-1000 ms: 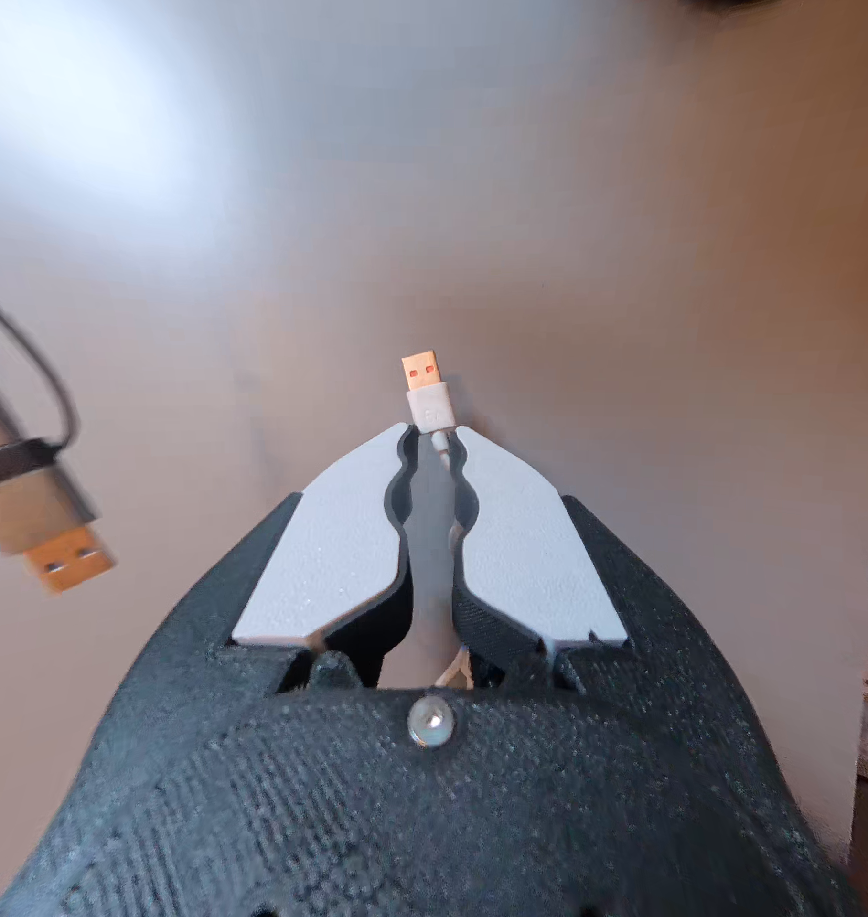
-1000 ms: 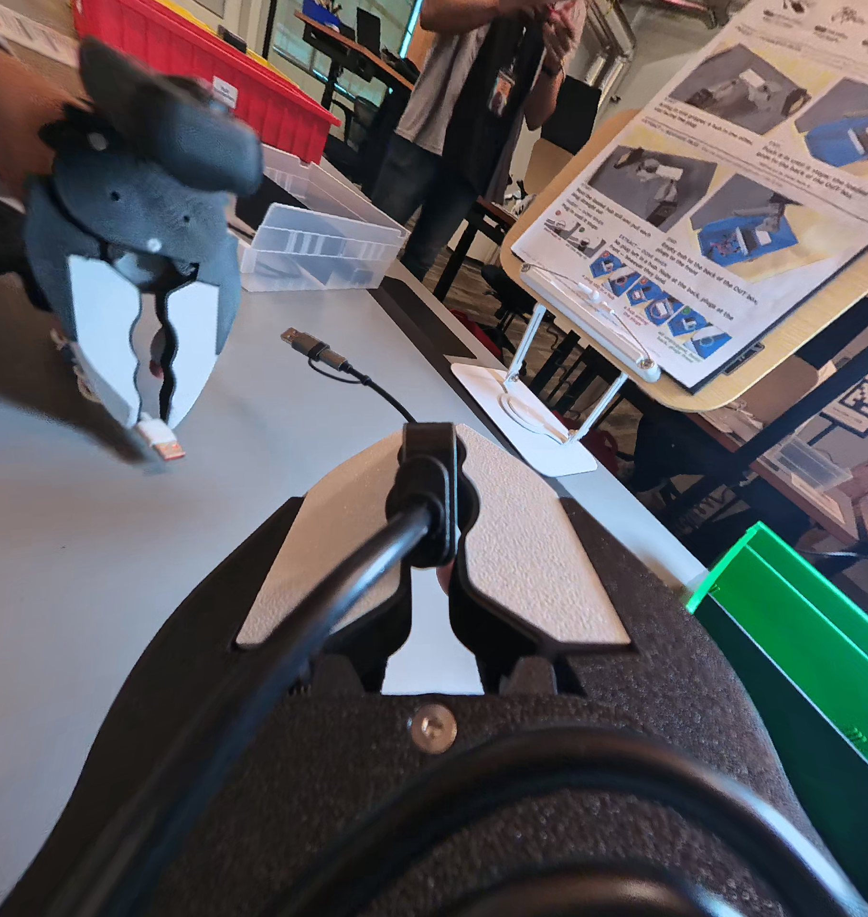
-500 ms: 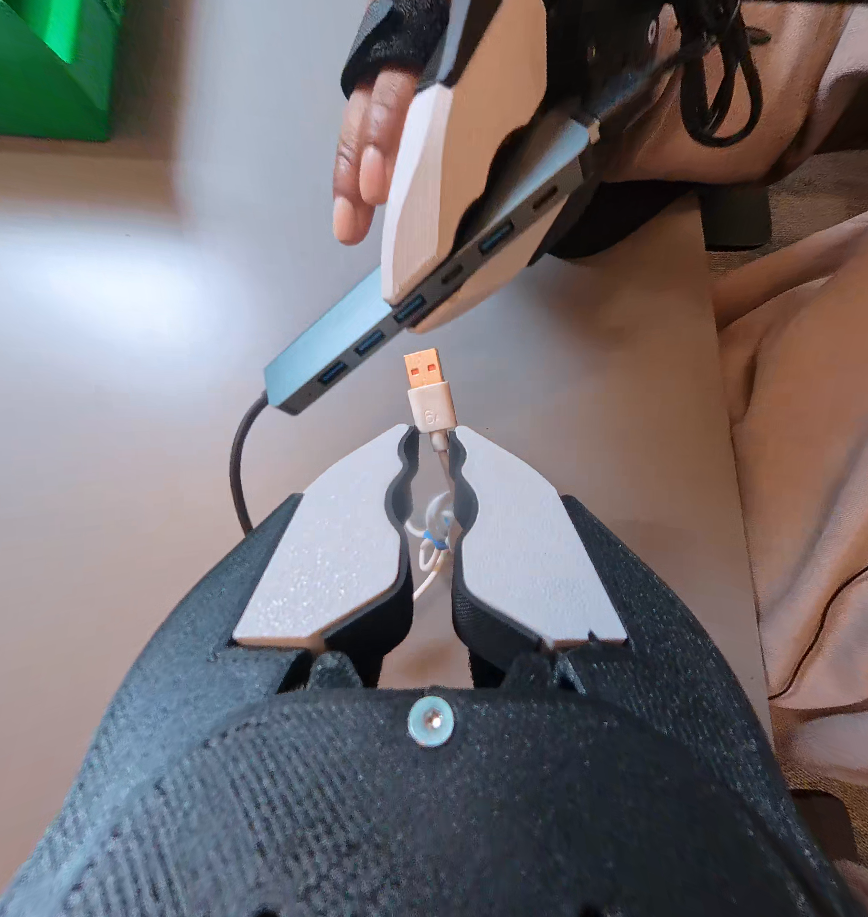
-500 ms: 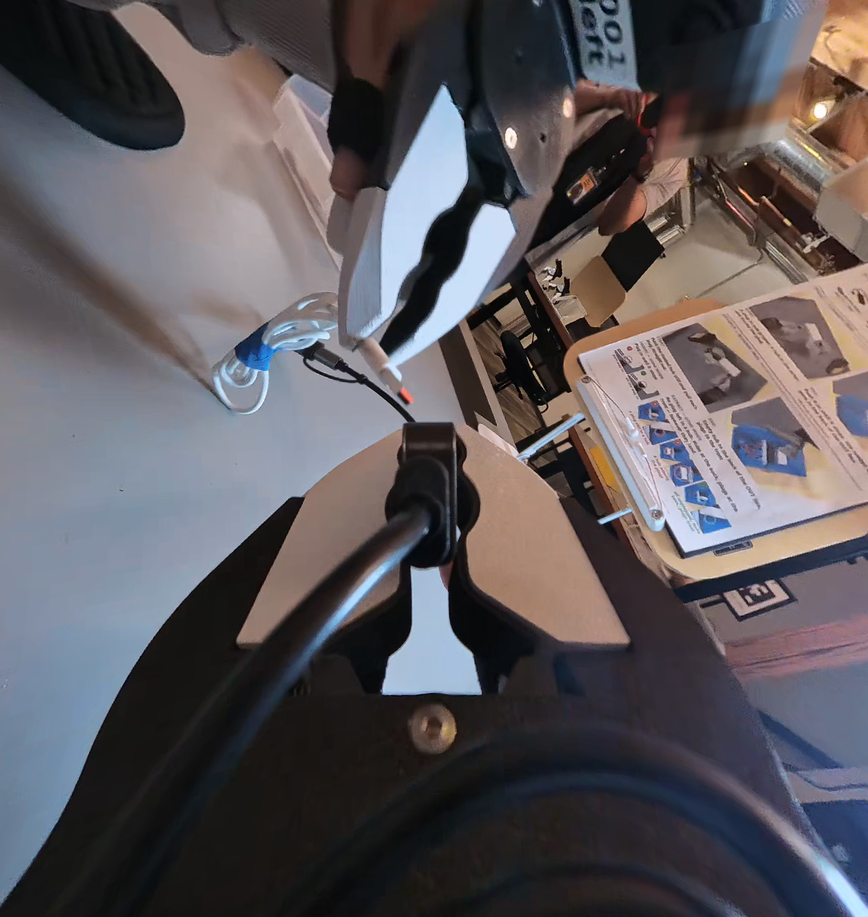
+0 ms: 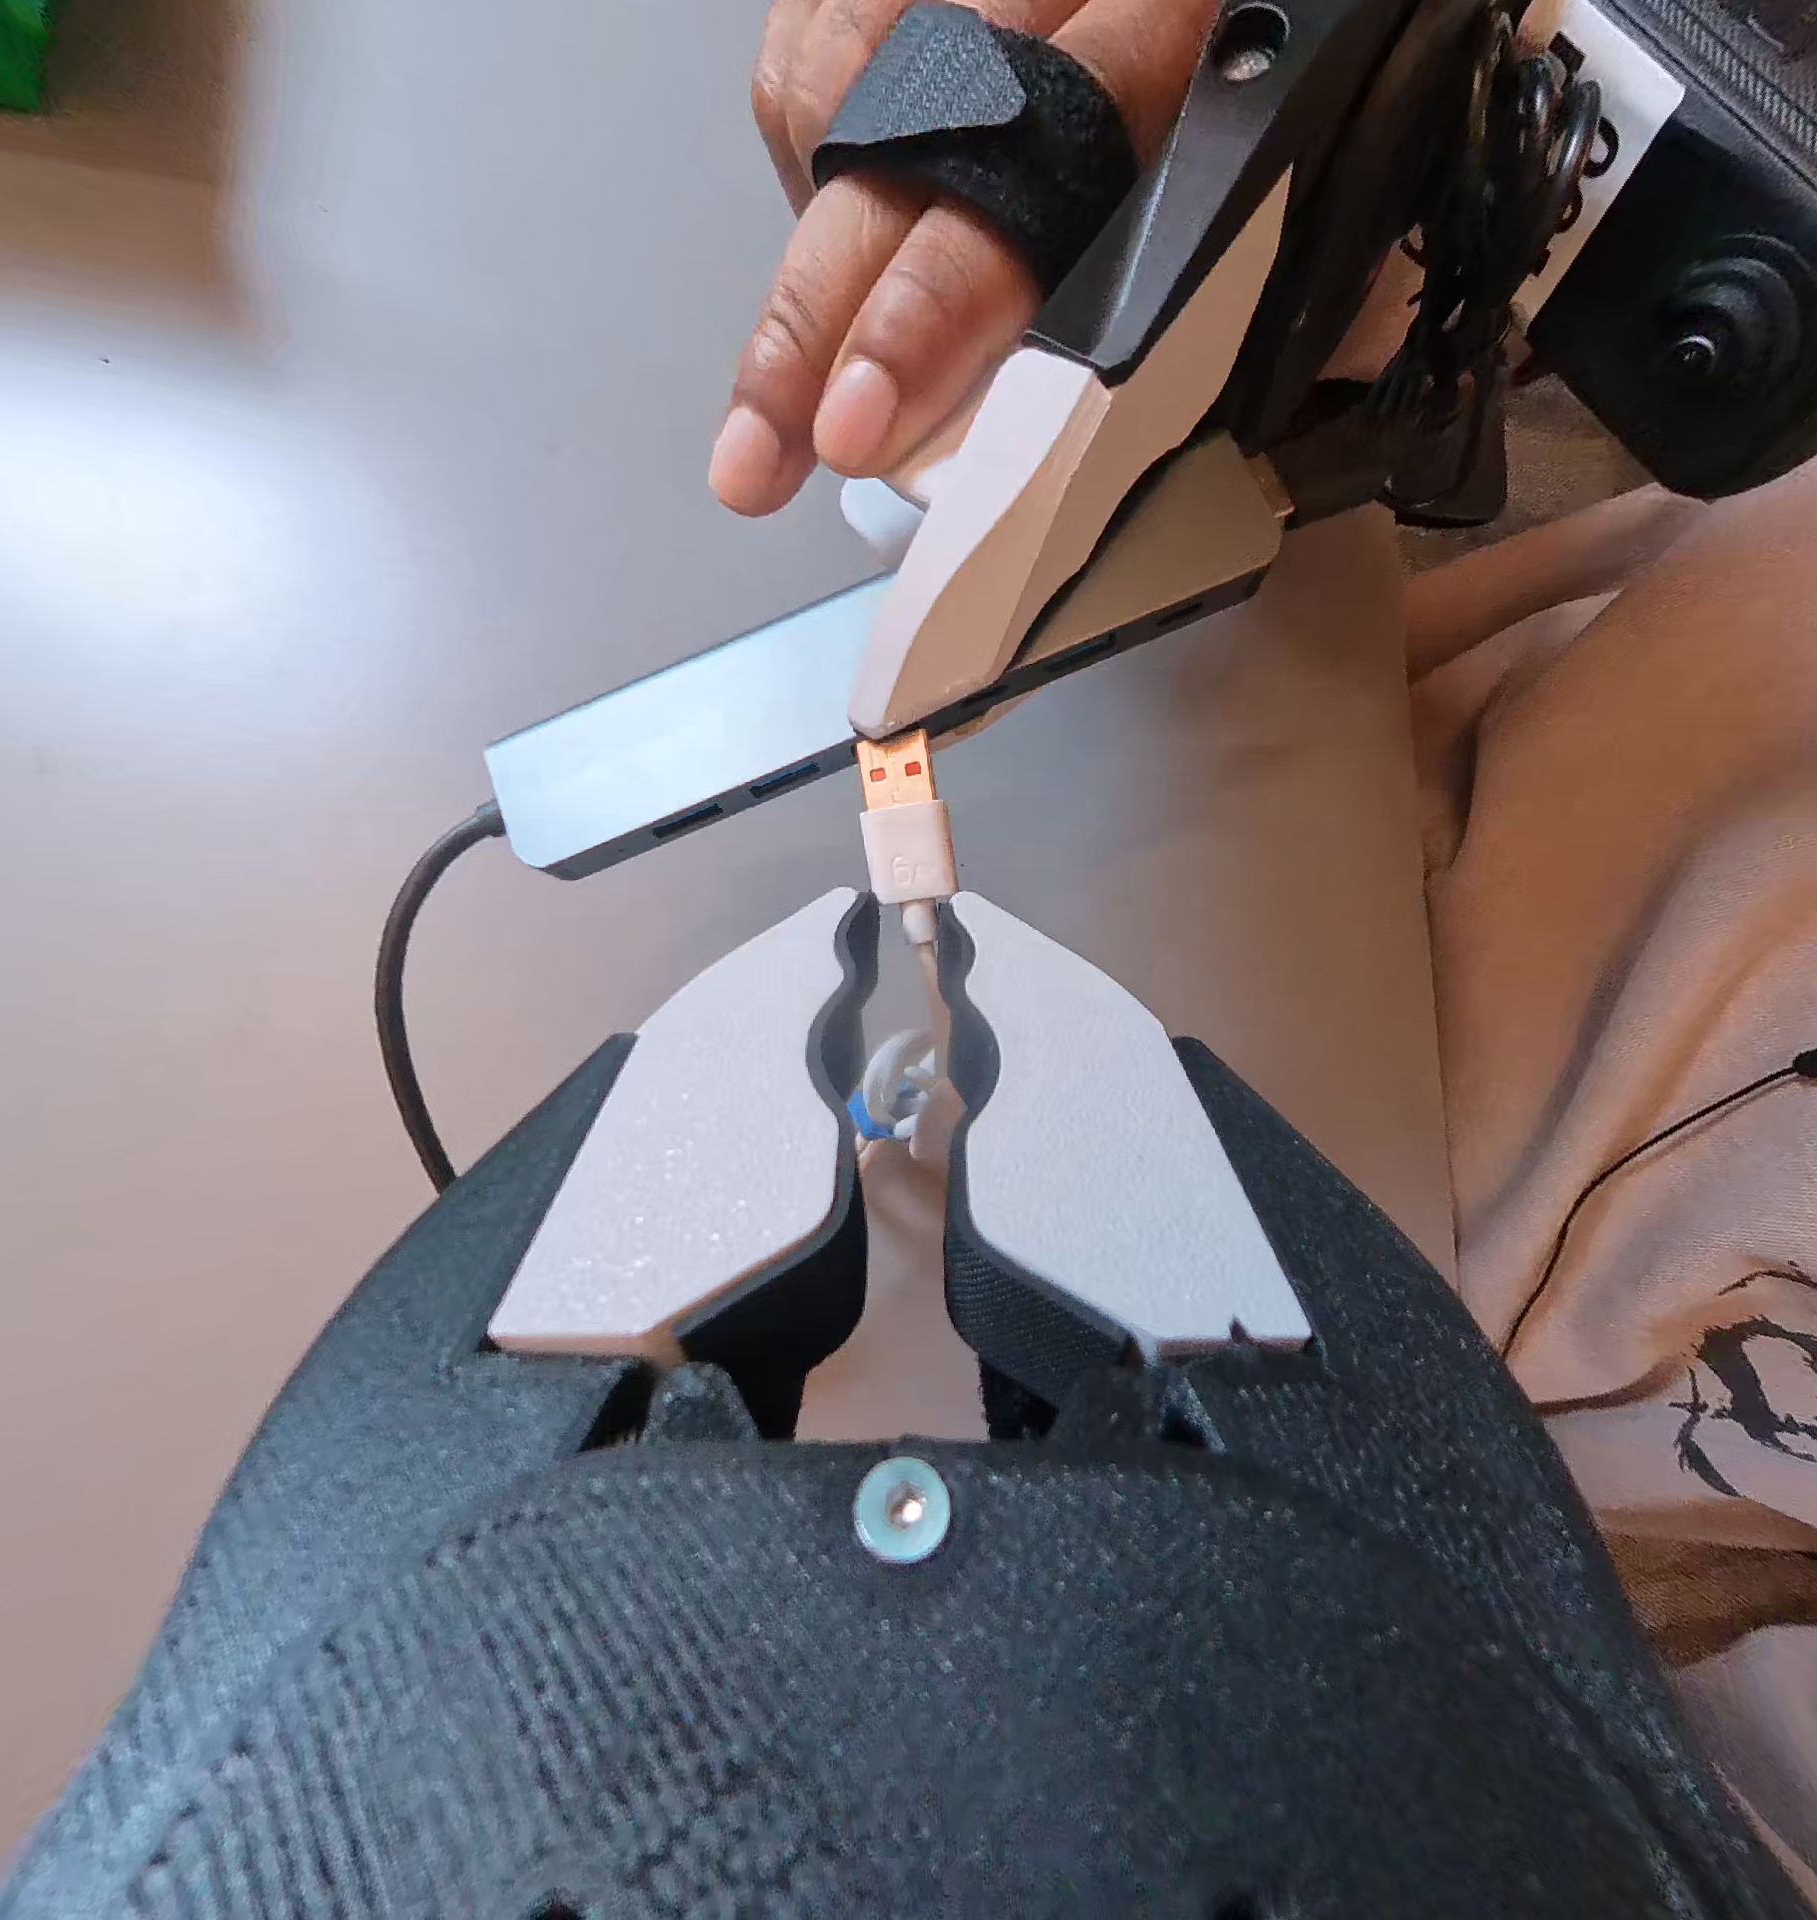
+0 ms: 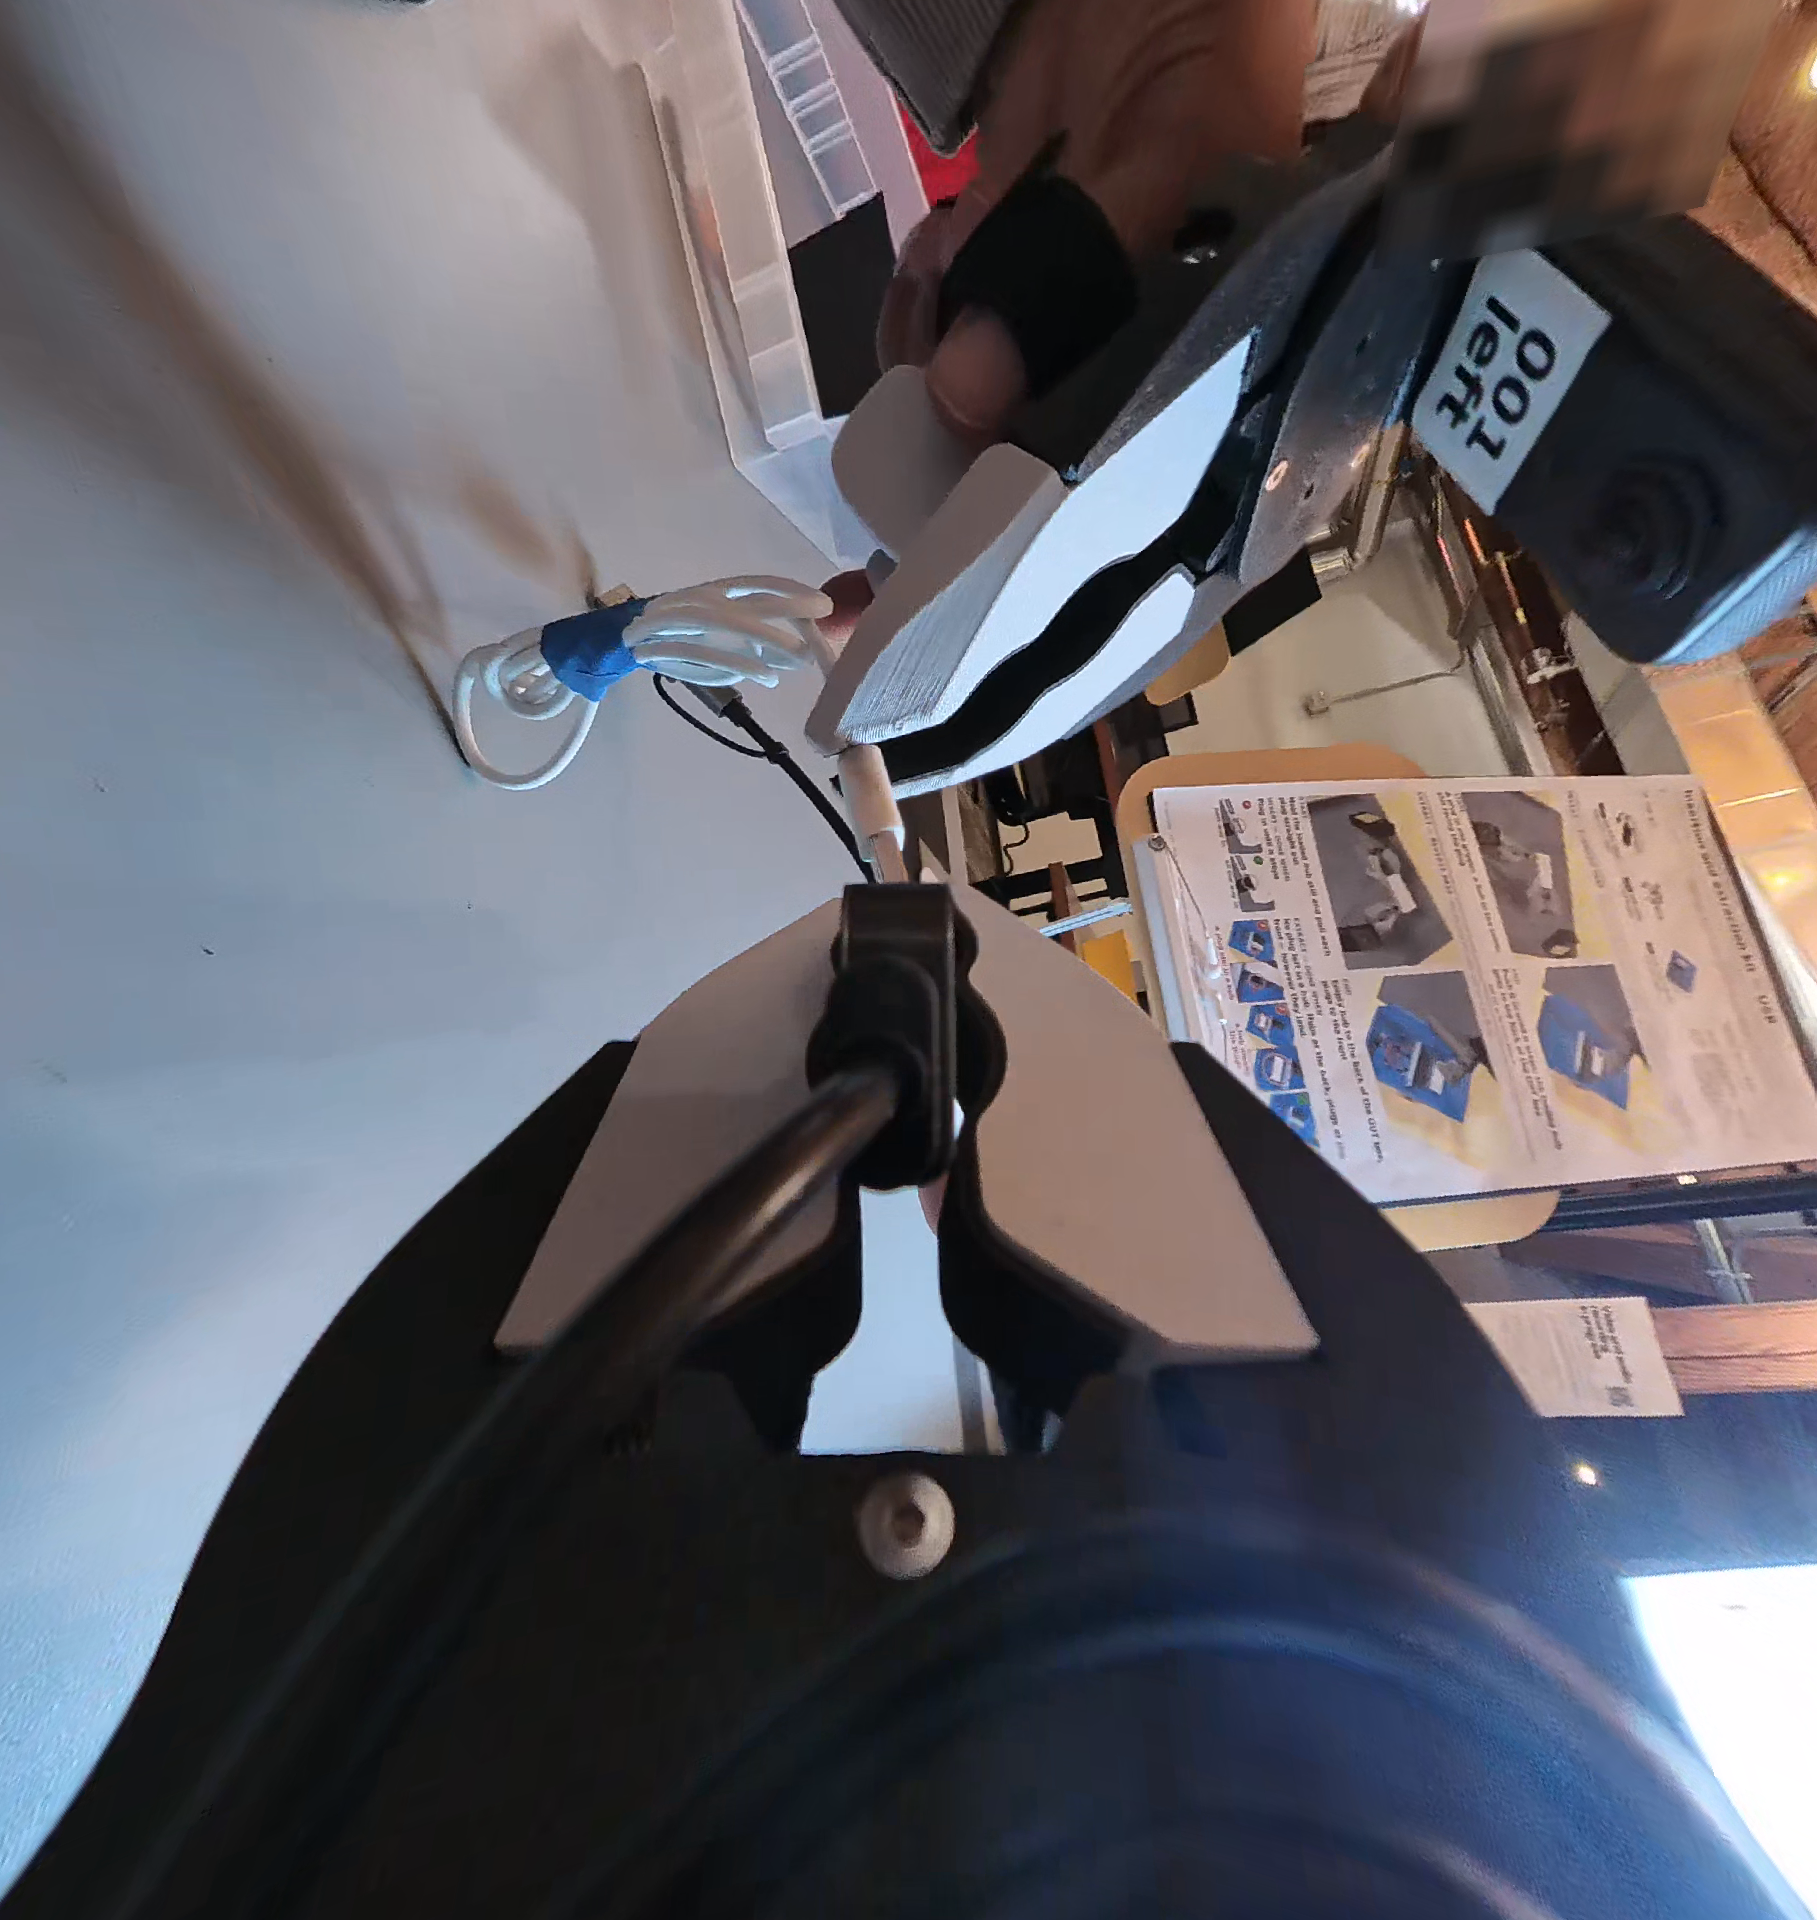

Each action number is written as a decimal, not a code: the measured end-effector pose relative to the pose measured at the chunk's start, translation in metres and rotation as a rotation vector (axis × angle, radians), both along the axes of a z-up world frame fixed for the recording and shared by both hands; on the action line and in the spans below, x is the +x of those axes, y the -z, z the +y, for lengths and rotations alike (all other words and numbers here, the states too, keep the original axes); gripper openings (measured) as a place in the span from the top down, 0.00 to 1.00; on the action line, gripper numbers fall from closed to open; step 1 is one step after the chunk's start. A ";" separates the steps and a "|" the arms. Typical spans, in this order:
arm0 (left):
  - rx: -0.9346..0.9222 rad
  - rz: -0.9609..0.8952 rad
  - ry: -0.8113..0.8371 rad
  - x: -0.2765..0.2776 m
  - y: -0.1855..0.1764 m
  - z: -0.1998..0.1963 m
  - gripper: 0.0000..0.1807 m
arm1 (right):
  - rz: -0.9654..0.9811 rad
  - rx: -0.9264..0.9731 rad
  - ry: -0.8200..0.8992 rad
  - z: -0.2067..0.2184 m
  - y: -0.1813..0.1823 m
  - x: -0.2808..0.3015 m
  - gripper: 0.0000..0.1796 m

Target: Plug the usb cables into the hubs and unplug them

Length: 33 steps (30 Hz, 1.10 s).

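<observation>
Above the pale grey table, near its edge by the person's lap, both tools meet in mid-air. A beige shirt with a thin black wire across it fills the right side of the left wrist view, and a green patch sits blurred in the far top-left corner. Across the right wrist view stand a tilted board with an illustrated instruction sheet, clear plastic bins at the table's far edge, and a white cable bundle bound with blue tape, lying on the table beside a thin black lead.

The right gripper is clamped on the grey usb hub; its pale finger covers part of the hub's port side, just over the spot where the plug arrives. A strapped hand grips that tool. The hub is a slim slab with blue-lined ports along one long side and a black lead curving off its end.

The left gripper is closed on the white cable just behind the white usb plug, whose orange-tongued metal tip touches the hub's port edge, seemingly barely entered.
</observation>
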State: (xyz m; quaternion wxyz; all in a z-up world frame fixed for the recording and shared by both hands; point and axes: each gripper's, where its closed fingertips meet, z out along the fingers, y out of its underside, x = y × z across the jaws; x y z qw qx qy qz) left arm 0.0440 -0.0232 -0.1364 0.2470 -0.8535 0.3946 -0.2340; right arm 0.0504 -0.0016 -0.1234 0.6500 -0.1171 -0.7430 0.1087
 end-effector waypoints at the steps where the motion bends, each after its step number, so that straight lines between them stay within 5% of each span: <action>1: -0.011 0.007 0.005 0.000 0.000 -0.001 0.93 | 0.002 0.017 0.001 -0.001 0.000 0.000 0.93; 14: -0.060 0.299 0.018 -0.002 -0.010 0.003 0.94 | 0.019 0.059 0.035 -0.002 -0.004 0.000 0.94; 26: -0.059 0.069 0.050 0.012 -0.012 -0.010 0.94 | -0.007 -0.060 -0.091 -0.022 -0.006 0.007 0.94; 33: -0.020 -0.053 -0.035 0.005 -0.017 -0.012 0.94 | -0.004 -0.131 -0.018 -0.003 -0.006 -0.001 0.90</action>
